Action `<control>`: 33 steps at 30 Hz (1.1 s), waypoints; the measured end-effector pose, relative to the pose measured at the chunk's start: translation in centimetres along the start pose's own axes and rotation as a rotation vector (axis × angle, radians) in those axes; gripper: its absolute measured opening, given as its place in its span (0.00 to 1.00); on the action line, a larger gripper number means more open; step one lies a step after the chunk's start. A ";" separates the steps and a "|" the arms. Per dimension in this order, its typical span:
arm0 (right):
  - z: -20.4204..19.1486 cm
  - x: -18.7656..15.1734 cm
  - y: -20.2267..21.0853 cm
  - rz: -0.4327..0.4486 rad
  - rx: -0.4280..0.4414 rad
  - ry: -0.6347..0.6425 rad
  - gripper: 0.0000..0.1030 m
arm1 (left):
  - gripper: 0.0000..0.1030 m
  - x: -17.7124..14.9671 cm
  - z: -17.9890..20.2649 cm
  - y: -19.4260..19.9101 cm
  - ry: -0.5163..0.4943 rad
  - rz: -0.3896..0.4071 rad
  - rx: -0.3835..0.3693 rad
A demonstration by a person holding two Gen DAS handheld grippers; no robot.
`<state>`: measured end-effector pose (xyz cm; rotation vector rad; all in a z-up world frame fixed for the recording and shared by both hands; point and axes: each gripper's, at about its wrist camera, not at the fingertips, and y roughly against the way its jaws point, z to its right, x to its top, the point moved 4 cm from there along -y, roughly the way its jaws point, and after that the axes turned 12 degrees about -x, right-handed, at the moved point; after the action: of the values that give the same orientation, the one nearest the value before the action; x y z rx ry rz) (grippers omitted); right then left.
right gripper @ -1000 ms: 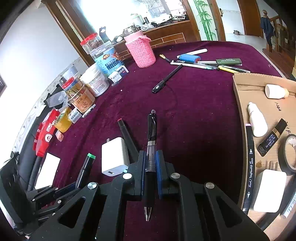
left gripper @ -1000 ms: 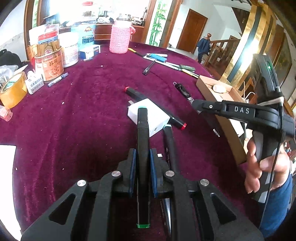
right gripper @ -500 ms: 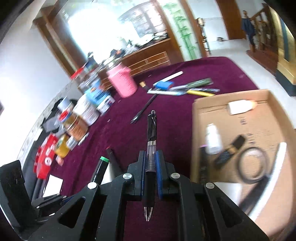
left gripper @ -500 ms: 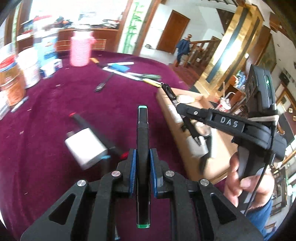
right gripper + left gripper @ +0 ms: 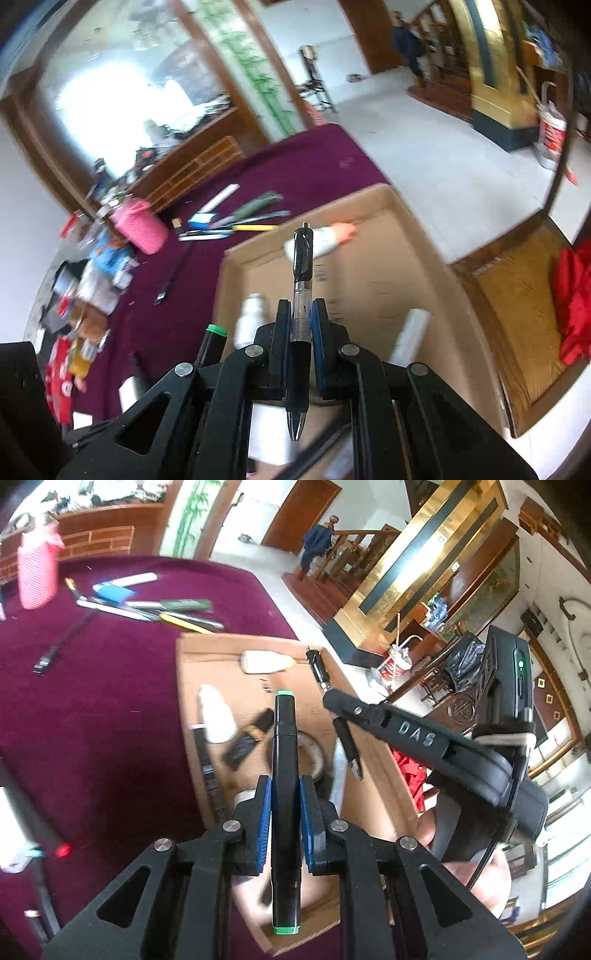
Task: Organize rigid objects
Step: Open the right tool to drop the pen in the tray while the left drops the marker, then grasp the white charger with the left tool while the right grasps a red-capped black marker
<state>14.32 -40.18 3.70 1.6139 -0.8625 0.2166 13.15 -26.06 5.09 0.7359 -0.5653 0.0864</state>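
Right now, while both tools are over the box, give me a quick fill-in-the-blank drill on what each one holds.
1. The left tool is shut on a black marker with ____ end caps.
2. The right tool is shut on a ____.
3. Both tools hover above a ____ box.
4. The box sits on a ____ tablecloth.

Missing words: green; pen; cardboard; purple
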 end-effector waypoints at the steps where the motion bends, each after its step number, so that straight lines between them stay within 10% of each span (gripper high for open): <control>1: 0.4 0.1 -0.3 -0.006 -0.016 -0.002 0.10 | 0.12 0.2 0.2 -0.9 0.009 -0.010 -0.008; 10: 2.0 0.3 -2.3 -0.052 -0.139 0.041 0.09 | 0.12 -0.3 0.9 -5.3 0.119 -0.046 -0.048; 26: 2.3 0.2 -2.2 -0.044 -0.113 0.020 0.09 | 0.13 -1.6 1.2 -5.0 0.103 -0.063 -0.024; 33: 1.7 0.7 -0.7 0.025 -0.041 -0.015 0.10 | 0.47 -2.0 1.4 -2.4 0.095 -0.024 -0.035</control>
<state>14.65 -42.02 3.13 1.5687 -0.8939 0.2032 11.49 -28.50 3.44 0.7008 -0.4657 0.0884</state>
